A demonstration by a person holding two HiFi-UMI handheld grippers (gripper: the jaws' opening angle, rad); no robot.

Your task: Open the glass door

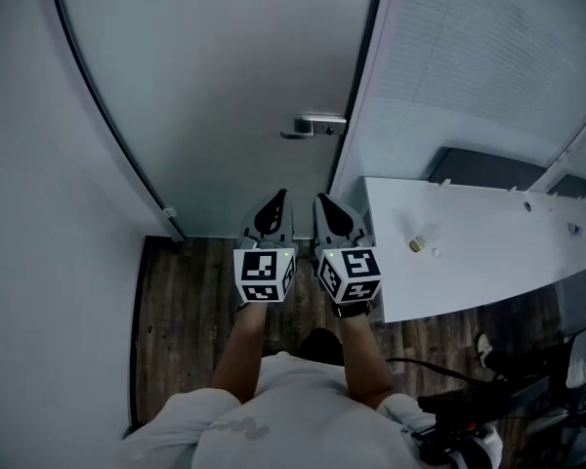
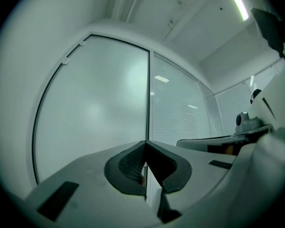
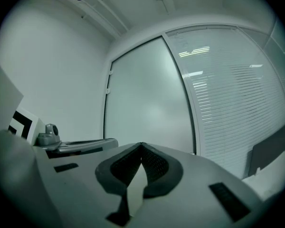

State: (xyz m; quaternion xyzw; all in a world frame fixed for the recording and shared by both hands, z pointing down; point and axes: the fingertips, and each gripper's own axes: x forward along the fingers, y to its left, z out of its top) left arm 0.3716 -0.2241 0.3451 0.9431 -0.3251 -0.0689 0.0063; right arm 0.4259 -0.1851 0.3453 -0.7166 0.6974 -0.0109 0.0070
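The person is standing square in front of the frosted glass door [image 1: 225,86], which is sitting in its dark frame, shut as far as I can tell. Its metal lever handle [image 1: 315,125] is jutting out at the door's right edge, beside the partition with blinds [image 1: 488,47].

Both arms are reaching forward side by side, close together and pointing at the door. The left gripper [image 1: 277,201] is showing its jaws pressed together at the tips, with nothing caught between them. The right gripper [image 1: 324,205] is doing the same, its two dark pads meeting in a point and holding nothing. Neither one is touching the door. The handle is lying ahead of the right gripper, and clear space is showing between them.

The marker cubes [image 1: 264,276] are facing up towards the head camera, one on each gripper. From the left gripper's own view, the door's dark vertical edge is lining up right behind the closed jaw tips.

Off to the person's right, a white tabletop [image 1: 488,252] is running along the partition, and a small object [image 1: 417,244] is resting on it, too small to identify. Dark wooden flooring [image 1: 186,311] is showing underfoot, and a plain white wall [image 1: 39,213] is closing in on the left.
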